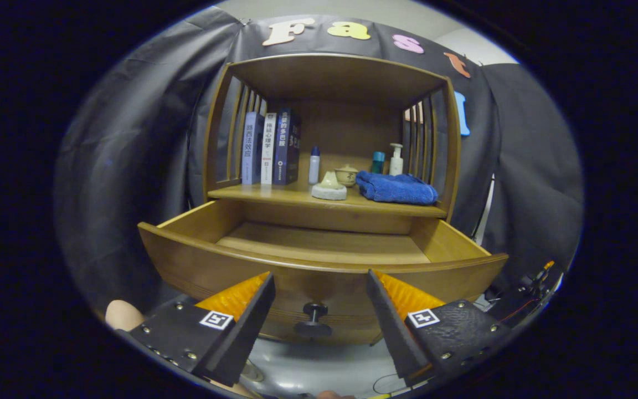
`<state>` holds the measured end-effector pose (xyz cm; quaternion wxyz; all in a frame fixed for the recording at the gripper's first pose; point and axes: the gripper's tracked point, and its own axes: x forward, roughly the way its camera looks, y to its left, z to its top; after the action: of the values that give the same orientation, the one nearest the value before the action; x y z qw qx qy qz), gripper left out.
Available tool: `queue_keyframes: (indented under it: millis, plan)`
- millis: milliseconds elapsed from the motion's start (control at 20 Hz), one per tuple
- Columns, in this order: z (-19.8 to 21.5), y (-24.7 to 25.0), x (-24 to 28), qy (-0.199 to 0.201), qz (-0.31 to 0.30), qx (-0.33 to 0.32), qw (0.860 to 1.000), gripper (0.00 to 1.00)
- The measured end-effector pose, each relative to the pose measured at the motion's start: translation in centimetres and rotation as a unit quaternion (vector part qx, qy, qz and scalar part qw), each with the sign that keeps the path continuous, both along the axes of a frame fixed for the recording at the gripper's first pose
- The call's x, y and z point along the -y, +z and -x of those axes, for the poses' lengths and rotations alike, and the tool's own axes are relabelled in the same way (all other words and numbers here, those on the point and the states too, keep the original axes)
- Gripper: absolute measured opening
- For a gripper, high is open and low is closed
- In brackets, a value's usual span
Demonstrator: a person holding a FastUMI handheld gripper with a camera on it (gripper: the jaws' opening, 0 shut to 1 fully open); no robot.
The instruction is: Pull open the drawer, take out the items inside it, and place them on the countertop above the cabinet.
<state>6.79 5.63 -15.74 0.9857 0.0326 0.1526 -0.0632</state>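
Gripper view: tool (319, 280) spread wide, gripping nothing; drawer (319, 260) pulled out just ahead, knob (313, 318) between fingers.

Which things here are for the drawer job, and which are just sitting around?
For the job: open drawer, its knob, countertop, open gripper.
Just sitting: books, blue towel, pump bottle, small bottle, little lidded pot.

Three books (270, 147) stand upright: the left spine reads 路西法效应, the right one ends 的多巴胺, and the middle one is too small to read. The gripper (320, 274) is spread wide, with a square coded marker (216, 320) on each finger, no letters.
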Motion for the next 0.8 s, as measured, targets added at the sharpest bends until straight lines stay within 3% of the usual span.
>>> queue_keyframes:
  millis: [300,800]
  plan:
    - [-0.3,-0.1,0.3,-0.021,0.025,0.007,0.999,0.98]
    - [-1.5,0.1,0.5,-0.012,0.026,0.015,0.999,1.00]
